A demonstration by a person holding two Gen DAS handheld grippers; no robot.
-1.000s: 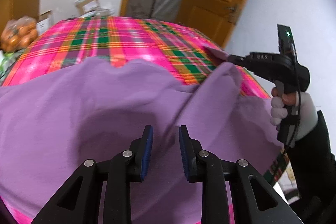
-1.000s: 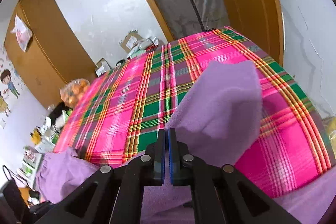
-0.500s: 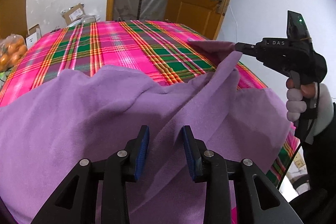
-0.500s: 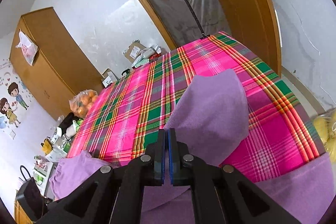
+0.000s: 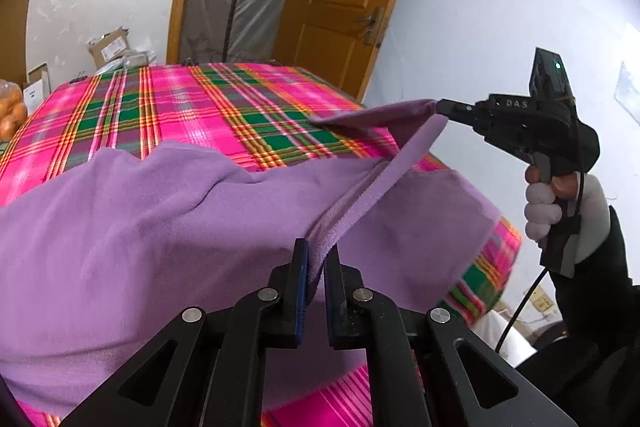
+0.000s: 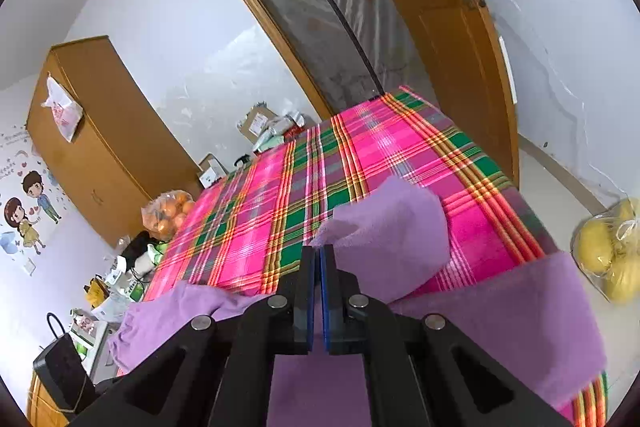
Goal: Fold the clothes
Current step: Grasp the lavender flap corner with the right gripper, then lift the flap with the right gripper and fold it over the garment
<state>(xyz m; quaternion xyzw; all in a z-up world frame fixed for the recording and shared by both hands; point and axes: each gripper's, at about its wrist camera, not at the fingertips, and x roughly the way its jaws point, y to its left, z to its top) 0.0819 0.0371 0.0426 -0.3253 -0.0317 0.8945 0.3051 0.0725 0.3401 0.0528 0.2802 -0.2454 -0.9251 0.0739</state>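
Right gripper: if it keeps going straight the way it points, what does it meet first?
Likely the plaid bedcover. The right gripper is shut on the purple garment, whose flap bulges just ahead; beyond that only bare cover shows, though depth is hard to judge.

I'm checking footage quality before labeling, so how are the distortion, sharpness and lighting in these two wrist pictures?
Left wrist view: strong fisheye bending, dark corners; the purple garment and plaid cloth are sharp in soft even daylight, with slight blur at the cloth's right corner. Right wrist view: the door frame bows heavily, the wall is bright but not blown out, and there are no hard shadows.
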